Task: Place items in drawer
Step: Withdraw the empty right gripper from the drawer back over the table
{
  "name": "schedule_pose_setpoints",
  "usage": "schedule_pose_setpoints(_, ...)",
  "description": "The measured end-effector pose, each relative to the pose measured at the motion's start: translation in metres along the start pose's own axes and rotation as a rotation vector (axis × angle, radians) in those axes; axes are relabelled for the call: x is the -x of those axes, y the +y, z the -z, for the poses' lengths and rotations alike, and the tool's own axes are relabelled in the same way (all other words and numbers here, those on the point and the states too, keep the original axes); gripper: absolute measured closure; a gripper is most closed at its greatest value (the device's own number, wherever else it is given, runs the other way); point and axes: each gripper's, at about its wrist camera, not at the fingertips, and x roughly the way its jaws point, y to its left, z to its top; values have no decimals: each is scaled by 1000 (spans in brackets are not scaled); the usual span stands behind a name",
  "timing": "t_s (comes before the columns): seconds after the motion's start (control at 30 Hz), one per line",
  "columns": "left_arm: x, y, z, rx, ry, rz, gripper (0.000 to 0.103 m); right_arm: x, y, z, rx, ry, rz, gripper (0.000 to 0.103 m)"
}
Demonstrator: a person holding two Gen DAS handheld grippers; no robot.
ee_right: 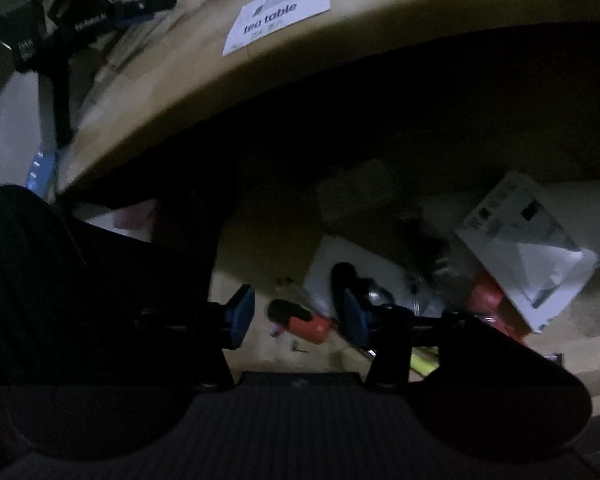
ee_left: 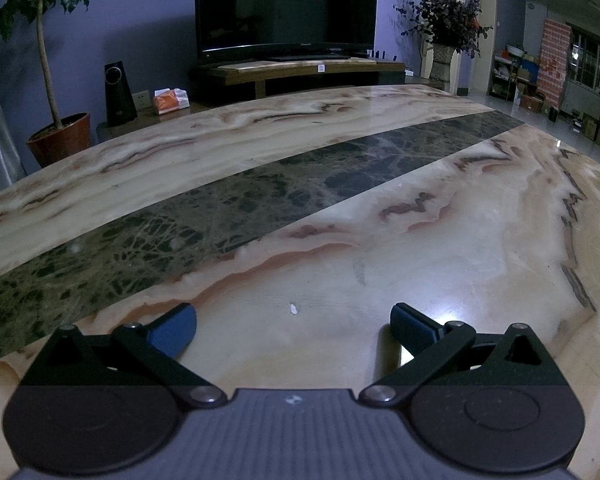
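At the bottom of the right wrist view our right gripper (ee_right: pixel 296 318) stands half open with nothing held, above the drawer (ee_right: pixel 260 344), where one small red cylinder (ee_right: pixel 310 328) lies just beyond its fingertips; we judge it light, rigid and prone to roll, best pinched across its middle. Further right lie one white box (ee_right: pixel 528 248) and blurred clutter we cannot count. In the left wrist view our left gripper (ee_left: pixel 294 326) is wide open and empty over the marble table (ee_left: pixel 380 216).

A large black flat-screen television (ee_left: pixel 286 6) stands on a low wooden stand (ee_left: pixel 300 72) at the far side. Left of it sit a black tapered speaker (ee_left: pixel 119 94) and an orange-and-white tissue pack (ee_left: pixel 171 101), with a leafy tree in a terracotta pot (ee_left: pixel 60 142) further left. A dried-flower vase (ee_left: pixel 442 60) stands right.
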Motion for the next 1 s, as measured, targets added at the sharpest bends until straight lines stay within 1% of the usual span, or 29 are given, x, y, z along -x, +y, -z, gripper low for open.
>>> schedule_pose_setpoints(0.07,0,0,0,0,0,0,0,9,19,4,156,-39,89,51)
schedule_pose_setpoints(0.1,0,0,0,0,0,0,0,13,28,7,226,-49,103,51)
schedule_pose_setpoints(0.13,0,0,0,0,0,0,0,20,34,9,261,-53,89,50)
schedule_pose_setpoints(0.2,0,0,0,0,0,0,0,28,40,13,272,-72,59,46)
schedule_pose_setpoints(0.23,0,0,0,0,0,0,0,31,42,14,278,-83,67,41)
schedule_pose_setpoints(0.33,0,0,0,0,0,0,0,44,50,17,292,-105,95,40)
schedule_pose_setpoints(0.37,0,0,0,0,0,0,0,47,50,17,284,-116,85,40)
schedule_pose_setpoints(0.43,0,0,0,0,0,0,0,50,44,14,256,-136,-10,40)
schedule_pose_setpoints(0.47,0,0,0,0,0,0,0,59,42,12,241,-151,-91,40)
schedule_pose_setpoints(0.5,0,0,0,0,0,0,0,69,40,9,224,-168,-189,40)
schedule_pose_setpoints(0.53,0,0,0,0,0,0,0,82,36,5,207,-196,-312,39)
schedule_pose_setpoints(0.57,0,0,0,0,0,0,0,96,32,-1,195,-229,-418,38)
schedule_pose_setpoints(0.6,0,0,0,0,0,0,0,109,30,-6,193,-261,-483,37)
schedule_pose_setpoints(0.63,0,0,0,0,0,0,0,124,29,-12,204,-304,-514,33)
schedule_pose_setpoints(0.67,0,0,0,0,0,0,0,138,26,-18,218,-356,-513,30)
schedule_pose_setpoints(0.7,0,0,0,0,0,0,0,149,24,-25,222,-399,-475,26)
schedule_pose_setpoints(0.77,0,0,0,0,0,0,0,167,18,-41,218,-479,-370,7)
schedule_pose_setpoints(0.83,0,0,0,0,0,0,0,174,10,-58,193,-534,-231,5)
schedule_pose_setpoints(0.97,0,0,0,0,0,0,0,161,-9,-102,104,-503,80,5)
schedule_pose_setpoints(1.0,0,0,0,0,0,0,0,155,-13,-110,106,-495,130,5)
